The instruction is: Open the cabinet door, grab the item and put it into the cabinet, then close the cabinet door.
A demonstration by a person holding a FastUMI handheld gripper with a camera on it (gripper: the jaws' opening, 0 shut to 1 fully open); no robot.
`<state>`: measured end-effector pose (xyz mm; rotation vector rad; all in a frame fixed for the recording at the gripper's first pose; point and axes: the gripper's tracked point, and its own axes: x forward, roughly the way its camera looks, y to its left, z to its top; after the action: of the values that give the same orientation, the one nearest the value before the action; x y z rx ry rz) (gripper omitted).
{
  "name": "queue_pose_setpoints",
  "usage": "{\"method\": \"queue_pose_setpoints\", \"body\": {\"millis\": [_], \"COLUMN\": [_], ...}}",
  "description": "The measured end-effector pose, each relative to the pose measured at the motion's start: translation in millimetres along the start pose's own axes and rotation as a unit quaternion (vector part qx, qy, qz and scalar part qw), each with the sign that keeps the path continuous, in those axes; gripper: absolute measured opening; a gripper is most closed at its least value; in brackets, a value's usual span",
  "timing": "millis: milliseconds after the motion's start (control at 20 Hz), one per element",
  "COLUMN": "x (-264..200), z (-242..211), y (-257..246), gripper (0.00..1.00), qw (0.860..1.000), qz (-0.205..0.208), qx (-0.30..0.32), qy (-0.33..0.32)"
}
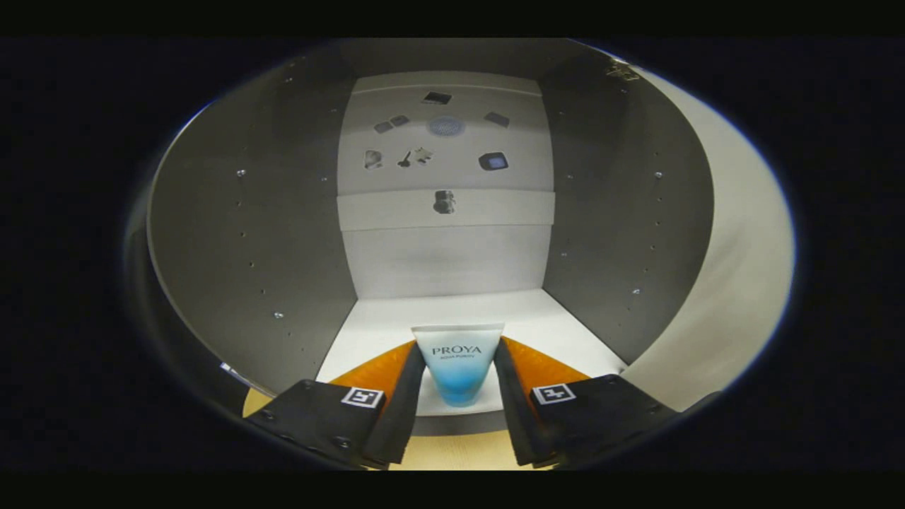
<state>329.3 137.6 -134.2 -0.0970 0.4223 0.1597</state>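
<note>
Claw at the bottom centre of the frame grips a white-and-blue tube, both fingers pressed on its sides (the wide flat end points away, the blue end sits back between them). The tube hangs just above the front part of the cabinet floor, inside the open cabinet, with dark side walls at left and right. Small dark marks dot the pale back panel in the upper middle of the frame.
</note>
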Motion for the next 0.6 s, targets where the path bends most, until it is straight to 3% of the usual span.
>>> {"method": "queue_pose_setpoints", "body": {"millis": [250,600], "x": [0.4,-47.0], "z": [-1.7,11.8], "y": [0.8,1.5], "gripper": [0.65,0.98], "qw": [1.000,0.999], "qz": [-0.007,-0.002], "qx": [-0.013,-0.005], "qy": [-0.005,-0.045]}}
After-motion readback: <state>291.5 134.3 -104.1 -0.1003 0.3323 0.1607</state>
